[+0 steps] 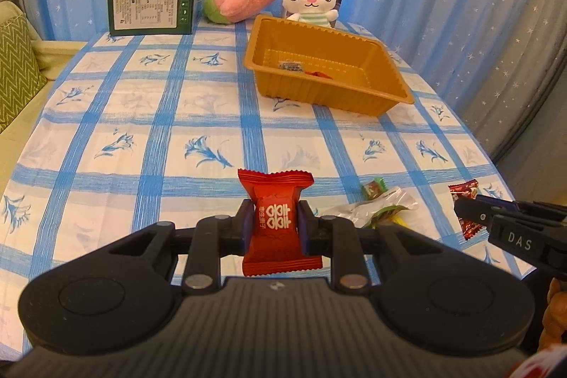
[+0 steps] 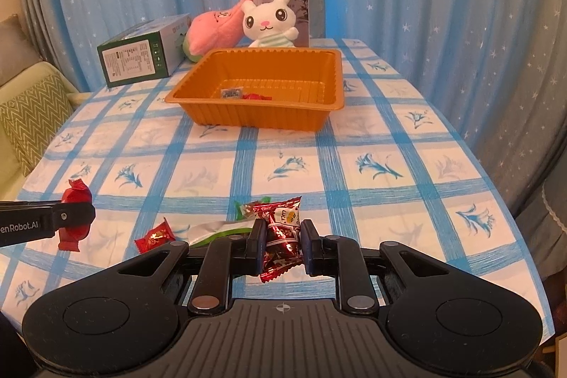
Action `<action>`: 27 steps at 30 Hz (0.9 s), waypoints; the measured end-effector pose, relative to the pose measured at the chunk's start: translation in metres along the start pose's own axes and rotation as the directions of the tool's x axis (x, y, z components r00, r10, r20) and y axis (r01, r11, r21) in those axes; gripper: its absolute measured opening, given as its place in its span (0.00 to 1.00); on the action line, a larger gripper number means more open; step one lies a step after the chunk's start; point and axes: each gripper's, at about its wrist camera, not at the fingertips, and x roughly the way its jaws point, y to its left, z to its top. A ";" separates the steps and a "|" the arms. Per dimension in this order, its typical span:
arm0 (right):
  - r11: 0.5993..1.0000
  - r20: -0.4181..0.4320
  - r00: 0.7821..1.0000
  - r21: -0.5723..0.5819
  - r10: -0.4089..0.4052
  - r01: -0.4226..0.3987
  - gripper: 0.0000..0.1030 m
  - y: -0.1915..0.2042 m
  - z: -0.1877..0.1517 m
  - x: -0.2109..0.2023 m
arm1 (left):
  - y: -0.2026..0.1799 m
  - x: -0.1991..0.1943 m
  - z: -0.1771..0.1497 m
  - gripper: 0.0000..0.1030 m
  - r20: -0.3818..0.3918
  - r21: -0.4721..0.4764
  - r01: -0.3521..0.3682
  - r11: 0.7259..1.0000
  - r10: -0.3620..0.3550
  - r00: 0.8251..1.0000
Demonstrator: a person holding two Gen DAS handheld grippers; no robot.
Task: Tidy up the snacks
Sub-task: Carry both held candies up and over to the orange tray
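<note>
Left wrist view: left tool point(image 1: 276, 227) pinches a light, crinkly red candy point(image 1: 278, 222) at its padded middle; right tool point(image 2: 283, 245) likewise clamps a slippery foil sweet point(image 2: 281, 236), above the desk point(image 2: 354, 165).

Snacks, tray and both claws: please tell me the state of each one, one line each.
Left claw: shut on the red candy, off the table.
Right claw: shut on the dark red snack packet.
Orange tray: upright, open, two small wrapped pieces inside.
Small red candy: lying loose on the tablecloth.
White-green wrapper: lying flat on the tablecloth.
Green box: lying on its side.
</note>
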 end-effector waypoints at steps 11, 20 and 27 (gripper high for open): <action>0.999 0.044 0.999 0.018 0.032 -0.033 0.20 -0.011 0.041 0.009 | -0.011 0.015 0.045 0.22 0.027 0.035 0.033 0.999 -0.034 0.999; 0.998 0.064 0.996 0.021 0.054 -0.055 0.20 -0.026 0.098 0.042 | -0.016 0.046 0.104 0.22 0.051 0.058 0.055 0.997 -0.057 0.997; 0.995 0.056 0.994 0.047 0.089 -0.092 0.20 -0.033 0.137 0.078 | -0.019 0.077 0.146 0.22 0.052 0.086 0.062 0.994 -0.066 0.996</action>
